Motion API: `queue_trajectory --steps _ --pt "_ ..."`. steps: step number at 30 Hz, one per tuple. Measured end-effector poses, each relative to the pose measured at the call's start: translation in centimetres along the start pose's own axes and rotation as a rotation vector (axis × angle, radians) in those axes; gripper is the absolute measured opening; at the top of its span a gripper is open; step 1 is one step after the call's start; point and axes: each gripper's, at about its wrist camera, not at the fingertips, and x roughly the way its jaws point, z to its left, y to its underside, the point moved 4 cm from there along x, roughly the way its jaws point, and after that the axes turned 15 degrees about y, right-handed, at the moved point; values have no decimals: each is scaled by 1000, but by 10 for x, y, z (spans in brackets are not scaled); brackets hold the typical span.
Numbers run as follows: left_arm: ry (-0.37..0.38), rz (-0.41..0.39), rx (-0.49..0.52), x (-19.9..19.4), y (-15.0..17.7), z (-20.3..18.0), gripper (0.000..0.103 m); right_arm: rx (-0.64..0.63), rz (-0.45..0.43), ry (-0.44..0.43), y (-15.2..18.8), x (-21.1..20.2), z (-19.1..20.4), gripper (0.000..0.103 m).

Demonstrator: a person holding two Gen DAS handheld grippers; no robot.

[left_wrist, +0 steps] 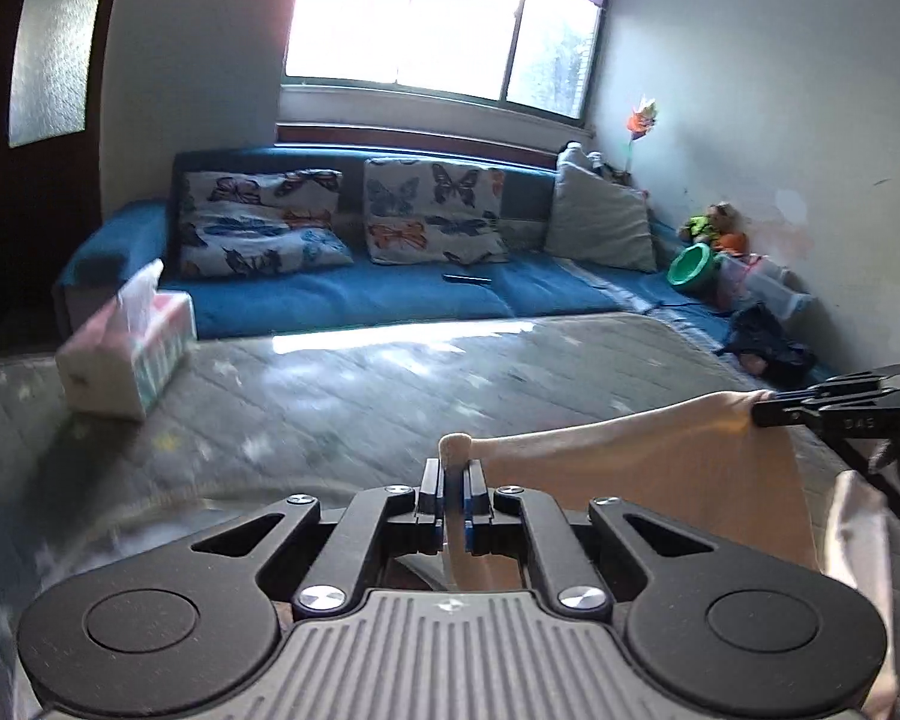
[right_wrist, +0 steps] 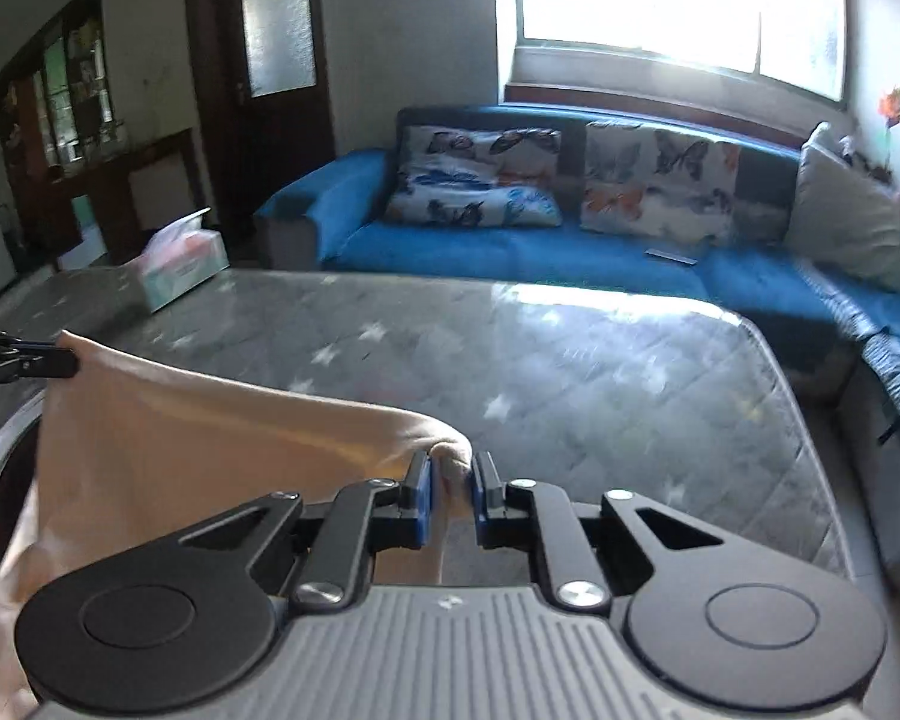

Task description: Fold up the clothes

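The grey quilted mattress (left_wrist: 390, 396) fills the middle of both views, and above its near edge your beige garment (right_wrist: 168, 438) hangs stretched between the two claws, low in each frame. Your left claw (left_wrist: 455, 483) is pinching one corner tightly, while your right claw (right_wrist: 453, 495) pinches the other with a wider gap, so that bunched corner could slip out if you pull the top edge tauter. The tissue box (left_wrist: 129, 354) at mid left could get swept if you swing the cloth wide.
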Motion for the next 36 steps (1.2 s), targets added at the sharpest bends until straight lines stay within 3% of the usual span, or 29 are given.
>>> queue_trajectory --steps 8,10,14,20,24,33,36 --pt "-90 98 -71 77 1 42 7 1 82 63 3 75 10 13" --pt "-108 119 -88 87 11 52 8 -8 106 77 8 88 13 18" --pt "-140 140 -115 92 17 60 18 11 115 78 7 96 9 24" --pt "-137 105 -115 55 25 44 19 -25 108 50 9 64 5 30" --pt "-72 114 -67 22 43 8 19 -63 106 -24 24 26 14 30" --pt "304 167 -93 -42 102 -102 19 -157 121 -275 80 -76 57 30" --pt "370 169 -76 -54 110 -131 35 -183 120 -336 96 -107 71 39"
